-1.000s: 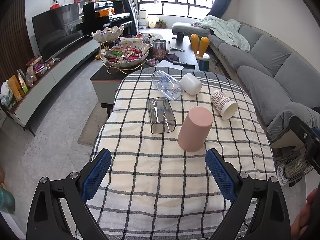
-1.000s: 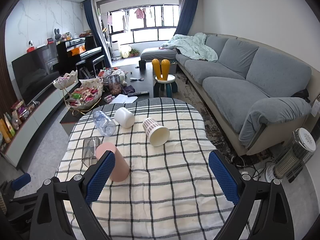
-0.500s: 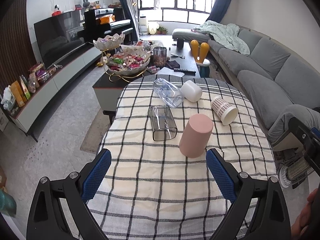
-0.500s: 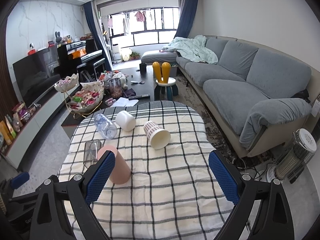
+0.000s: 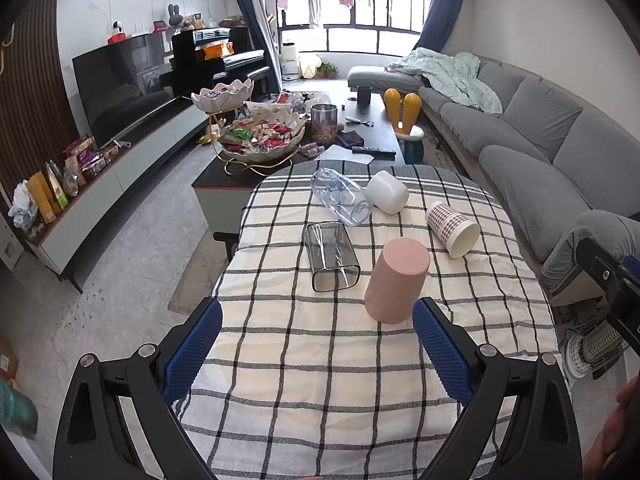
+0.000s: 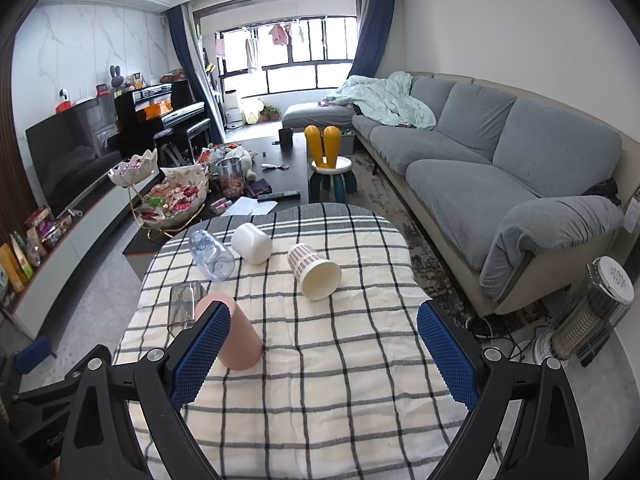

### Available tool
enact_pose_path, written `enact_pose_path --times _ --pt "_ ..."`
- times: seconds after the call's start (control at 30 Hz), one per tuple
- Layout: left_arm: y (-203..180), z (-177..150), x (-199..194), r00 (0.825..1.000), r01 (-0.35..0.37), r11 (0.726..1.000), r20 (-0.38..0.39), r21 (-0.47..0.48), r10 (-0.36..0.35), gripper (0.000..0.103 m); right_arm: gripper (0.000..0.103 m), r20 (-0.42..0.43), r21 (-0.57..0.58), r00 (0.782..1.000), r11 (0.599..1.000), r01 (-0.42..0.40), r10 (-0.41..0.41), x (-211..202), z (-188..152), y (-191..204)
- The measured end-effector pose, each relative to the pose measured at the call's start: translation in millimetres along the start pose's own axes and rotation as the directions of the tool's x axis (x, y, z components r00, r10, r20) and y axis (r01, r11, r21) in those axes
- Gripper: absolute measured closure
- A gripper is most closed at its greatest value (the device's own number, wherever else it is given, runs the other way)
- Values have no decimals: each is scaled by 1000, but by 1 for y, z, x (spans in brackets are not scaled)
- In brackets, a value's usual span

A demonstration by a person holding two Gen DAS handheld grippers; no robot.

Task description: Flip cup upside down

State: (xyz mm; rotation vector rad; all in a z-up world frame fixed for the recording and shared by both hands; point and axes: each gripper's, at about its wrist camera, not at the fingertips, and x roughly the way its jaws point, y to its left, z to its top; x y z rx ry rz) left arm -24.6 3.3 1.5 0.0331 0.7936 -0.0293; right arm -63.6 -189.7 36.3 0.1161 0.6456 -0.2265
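Nearest the cameras, the left claw (image 5: 316,344) is hovering over the near part of the bench (image 5: 320,392), its blue-padded fingers (image 5: 194,350) spread wide apart and gripping nothing. The right claw (image 6: 324,354) is hanging over the same checked cloth, likewise gaping and empty; its left pad is covering part of the pink cup (image 6: 236,334), so the cup's near side is hidden in that view. At the lower right edge of the left wrist view a sliver of the person's hand (image 5: 618,428) is showing, mostly cut off.

The pink cup (image 5: 396,280) is standing mouth-down on the cloth. Just left of the pink cup, a clear square tumbler (image 5: 331,257) is lying on its side, mouth toward the camera. To the right of the pink cup and apart from it, a patterned paper cup (image 5: 452,229) is lying tipped over. Beyond the pink cup, a clear plastic bottle (image 5: 340,197) and a white cup (image 5: 387,192) are lying side by side, seemingly touching.
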Motion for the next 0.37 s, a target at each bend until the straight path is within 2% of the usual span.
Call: enact_pose_path --times 0.37 --pt "4 -2 4 1000 0 1000 -17 -8 0 5 8 -4 5 1000 1000 0 0 2 -2 -2"
